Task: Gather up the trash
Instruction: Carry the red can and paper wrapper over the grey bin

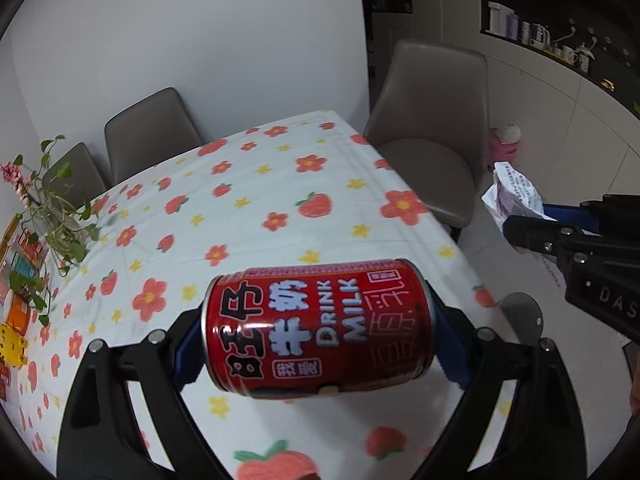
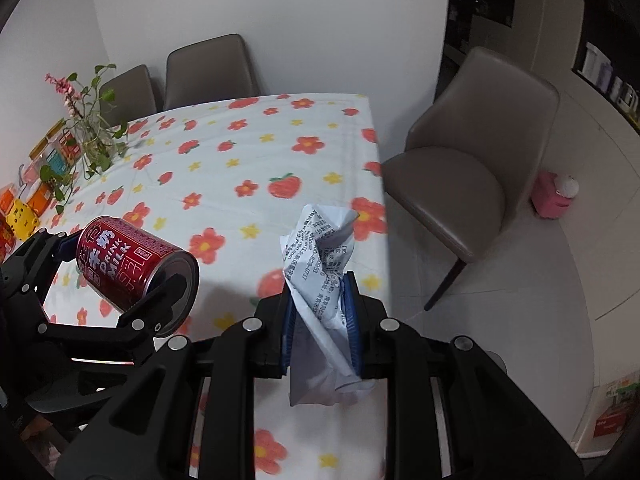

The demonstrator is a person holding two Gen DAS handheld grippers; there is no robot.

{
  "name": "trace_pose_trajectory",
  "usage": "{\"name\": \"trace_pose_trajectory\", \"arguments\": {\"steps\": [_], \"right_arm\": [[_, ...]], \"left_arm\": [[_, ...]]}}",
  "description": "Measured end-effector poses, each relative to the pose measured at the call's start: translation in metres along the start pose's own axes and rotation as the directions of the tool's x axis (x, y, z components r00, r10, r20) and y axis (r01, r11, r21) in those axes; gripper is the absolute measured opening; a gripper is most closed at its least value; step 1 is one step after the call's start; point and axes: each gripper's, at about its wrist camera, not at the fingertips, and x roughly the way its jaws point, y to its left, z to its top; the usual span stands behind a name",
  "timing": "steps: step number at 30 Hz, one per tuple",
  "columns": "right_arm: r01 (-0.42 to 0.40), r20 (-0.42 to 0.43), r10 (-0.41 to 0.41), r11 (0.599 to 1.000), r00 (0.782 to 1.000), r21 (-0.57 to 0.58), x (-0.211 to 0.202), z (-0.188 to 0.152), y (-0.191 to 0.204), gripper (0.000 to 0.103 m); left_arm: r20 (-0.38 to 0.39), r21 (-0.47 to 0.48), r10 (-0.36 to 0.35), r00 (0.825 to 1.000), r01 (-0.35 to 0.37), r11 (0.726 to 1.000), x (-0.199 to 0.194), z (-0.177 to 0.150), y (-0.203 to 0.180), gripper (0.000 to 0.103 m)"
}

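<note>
A red milk can lies sideways in the air above the table, clamped end to end by my left gripper. The right wrist view shows the same can and left gripper at the left, over the cloth. My right gripper is shut on a crumpled white printed paper, which sticks up and hangs down between the blue pads. In the left wrist view that paper and the right gripper are at the right edge, beyond the table's corner.
The table has a white cloth with red flowers and strawberries. A vase of trailing plants and colourful boxes stand at its left. Brown chairs stand round it. A pink item sits on the pale floor.
</note>
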Motion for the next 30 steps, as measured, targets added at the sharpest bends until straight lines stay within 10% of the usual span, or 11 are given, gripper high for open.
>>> {"name": "trace_pose_trajectory", "arguments": {"steps": [14, 30], "right_arm": [[0.210, -0.053, -0.204, 0.960, 0.978, 0.184, -0.094, -0.116, -0.254, 0.021], [0.343, -0.183, -0.291, 0.826, 0.939, 0.448, -0.061, -0.175, -0.366, 0.021]], "left_arm": [[-0.045, 0.172, -0.235, 0.971, 0.239, 0.956, -0.015, 0.012, -0.281, 0.091], [-0.202, 0.355, -0.357, 0.912, 0.408, 0.841, 0.073, 0.026, -0.413, 0.091]]}}
